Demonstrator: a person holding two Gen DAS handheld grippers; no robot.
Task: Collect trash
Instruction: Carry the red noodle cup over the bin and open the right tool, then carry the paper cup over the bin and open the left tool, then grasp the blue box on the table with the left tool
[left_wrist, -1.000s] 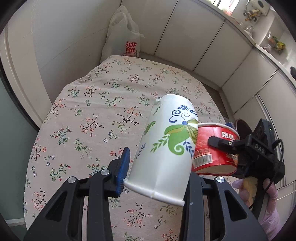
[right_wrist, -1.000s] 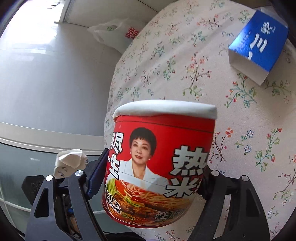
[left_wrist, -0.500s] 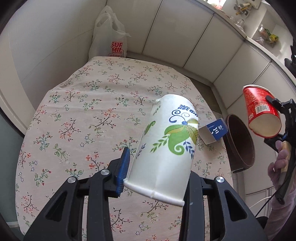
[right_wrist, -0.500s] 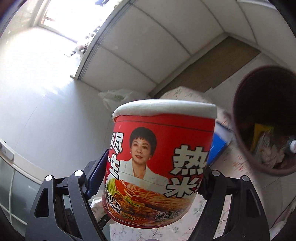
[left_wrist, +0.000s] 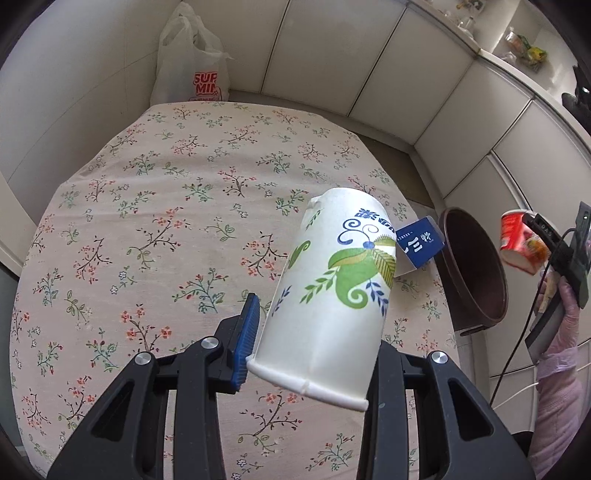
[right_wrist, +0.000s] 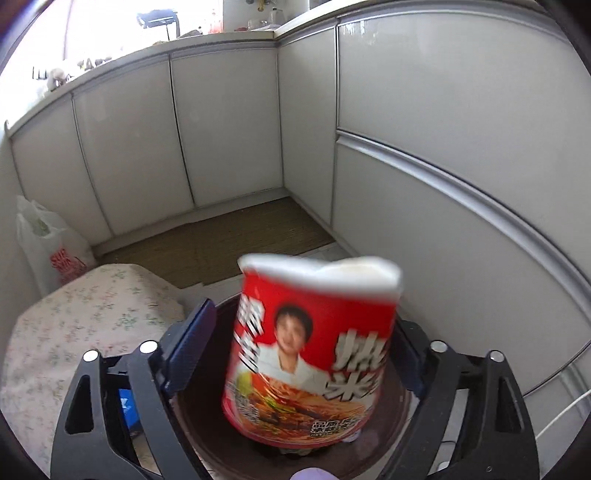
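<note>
White cabinet doors (right_wrist: 229, 122) wall the corner behind a tabletop (left_wrist: 155, 229) under a flowered cloth. A brown trash bin (left_wrist: 476, 266) stands just beside the tabletop's right edge. A white plastic bag (left_wrist: 192, 70) sits beyond the tabletop's far edge. The left tongs (left_wrist: 314, 354) are clenched on a white paper cup (left_wrist: 332, 291) with green leaves, held tilted above the tabletop; the cup hides part of a blue carton (left_wrist: 421, 243) lying near the bin-side edge. Above the bin, the right tongs (right_wrist: 299, 354) have just been opening: the blurred red noodle cup (right_wrist: 314, 354) sits between them, clear of the left pad. A gloved hand (left_wrist: 565, 332) holds them.
</note>
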